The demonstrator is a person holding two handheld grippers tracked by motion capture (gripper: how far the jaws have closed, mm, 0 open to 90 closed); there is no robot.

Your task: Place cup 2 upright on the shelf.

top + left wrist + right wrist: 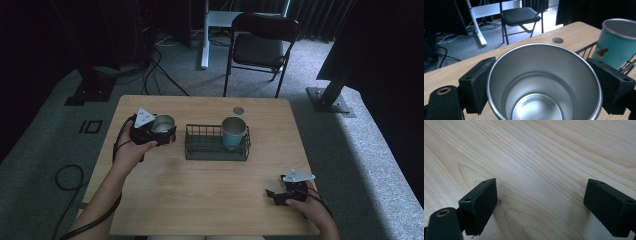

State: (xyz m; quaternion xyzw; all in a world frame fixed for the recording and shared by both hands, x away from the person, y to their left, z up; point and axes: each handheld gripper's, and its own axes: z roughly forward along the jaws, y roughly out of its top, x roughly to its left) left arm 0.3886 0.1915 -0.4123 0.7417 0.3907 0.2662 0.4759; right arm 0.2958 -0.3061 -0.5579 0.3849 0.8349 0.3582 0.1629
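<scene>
Left claw (161,131) clenched on steel cup (162,123), one jaw on each side of the wall just under the rim. In the left gripper view the cup (544,82) sits between the jaws, mouth open toward the camera, inside bare and empty. Cup upright, long axis vertical, mouth up. Can't tell if its base touches the surface (200,200) or hangs just above it.

Location: at about 10 o'clock on the surface, just left of the wire rack (216,150), apart from it.

Teal cup (233,132) stands upright in the right end of the rack, mouth up, steel rim. In the left gripper view the teal cup (616,42) carries a small brown figure printed on its side; no readable text on it. No brand or writing visible on the steel cup either.

Right claw (272,195) at about 4 o'clock, near the front edge, well apart from rack and cups. Jaws released, spread wide, nothing between them; the right gripper view has bare wood grain under the gap. Claw points toward 9 o'clock.

Round cable hole (238,110) at 12 o'clock, behind the rack. Chair (260,47) on the floor beyond the far edge.
</scene>
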